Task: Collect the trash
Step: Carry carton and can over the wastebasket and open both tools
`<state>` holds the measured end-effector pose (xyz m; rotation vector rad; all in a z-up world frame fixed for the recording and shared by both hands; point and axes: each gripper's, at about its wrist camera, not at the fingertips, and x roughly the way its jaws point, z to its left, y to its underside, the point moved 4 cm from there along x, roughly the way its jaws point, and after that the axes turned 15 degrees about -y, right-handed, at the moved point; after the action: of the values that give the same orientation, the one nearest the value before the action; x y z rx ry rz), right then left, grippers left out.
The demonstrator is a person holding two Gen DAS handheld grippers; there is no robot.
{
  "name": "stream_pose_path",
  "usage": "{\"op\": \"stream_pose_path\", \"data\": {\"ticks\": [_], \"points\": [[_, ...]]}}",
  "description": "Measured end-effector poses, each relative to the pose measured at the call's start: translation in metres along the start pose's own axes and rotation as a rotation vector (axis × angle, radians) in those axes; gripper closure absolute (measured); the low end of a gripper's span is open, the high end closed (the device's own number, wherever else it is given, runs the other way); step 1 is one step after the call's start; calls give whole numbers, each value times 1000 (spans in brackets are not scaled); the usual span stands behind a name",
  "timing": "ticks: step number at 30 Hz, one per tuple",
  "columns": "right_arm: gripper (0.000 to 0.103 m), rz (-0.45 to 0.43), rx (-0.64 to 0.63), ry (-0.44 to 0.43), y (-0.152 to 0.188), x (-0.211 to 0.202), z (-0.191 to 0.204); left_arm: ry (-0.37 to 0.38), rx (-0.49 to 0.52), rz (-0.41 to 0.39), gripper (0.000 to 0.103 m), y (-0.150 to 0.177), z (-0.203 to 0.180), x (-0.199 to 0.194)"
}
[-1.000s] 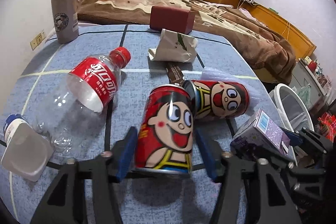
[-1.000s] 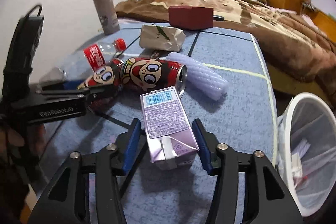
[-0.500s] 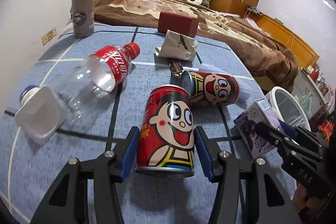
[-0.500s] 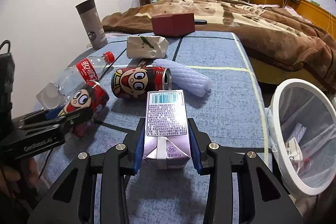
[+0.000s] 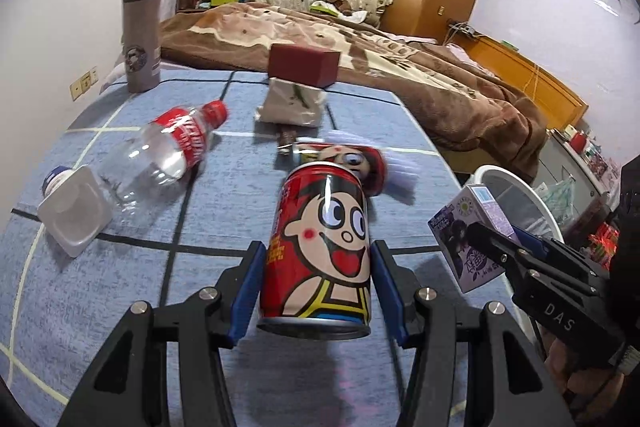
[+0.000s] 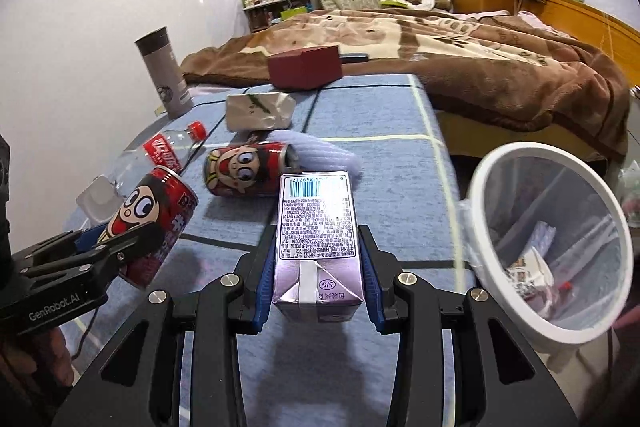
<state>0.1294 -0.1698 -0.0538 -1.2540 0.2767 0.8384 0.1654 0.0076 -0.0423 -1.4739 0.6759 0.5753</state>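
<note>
Jaws clamp cylindrical metal can (image 5: 320,251), boxy carton (image 6: 318,247).

"GenRobot.AI" stands in pale letters on the black body of the left gripper (image 6: 104,247), at the lower left of the right wrist view. "DAS" stands on the black body of the right gripper (image 5: 492,247), lower right of the left wrist view. The purple drink carton (image 6: 316,239) bears "SIG" in a small oval on its folded end — above it a barcode and fine print too small to read. The bottle's red label (image 5: 182,137) carries white script, blurred.
</note>
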Motion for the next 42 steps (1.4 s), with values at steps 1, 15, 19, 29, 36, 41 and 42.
{"op": "stream_pose_path", "data": {"ticks": [1, 15, 19, 29, 36, 41, 42], "points": [[64, -7, 7, 6, 0, -4, -3, 3, 8, -5, 48, 0, -4, -2], [64, -74, 82, 99, -3, -49, -59, 103, 98, -32, 48, -8, -86, -14], [64, -88, 107, 125, -2, -59, -75, 136, 127, -33, 48, -11, -112, -14], [64, -108, 164, 194, 0, -81, -115, 169, 205, -42, 56, -19, -169, -6], [64, -110, 181, 174, 6, -79, -116, 149, 199, -17, 41, -1, -154, -10], [64, -112, 182, 158, 8, -79, -113, 117, 260, 56, 39, 20, -162, 9], [64, -114, 181, 154, 8, -80, -113, 123, 256, 78, 38, 24, -163, 16]]}}
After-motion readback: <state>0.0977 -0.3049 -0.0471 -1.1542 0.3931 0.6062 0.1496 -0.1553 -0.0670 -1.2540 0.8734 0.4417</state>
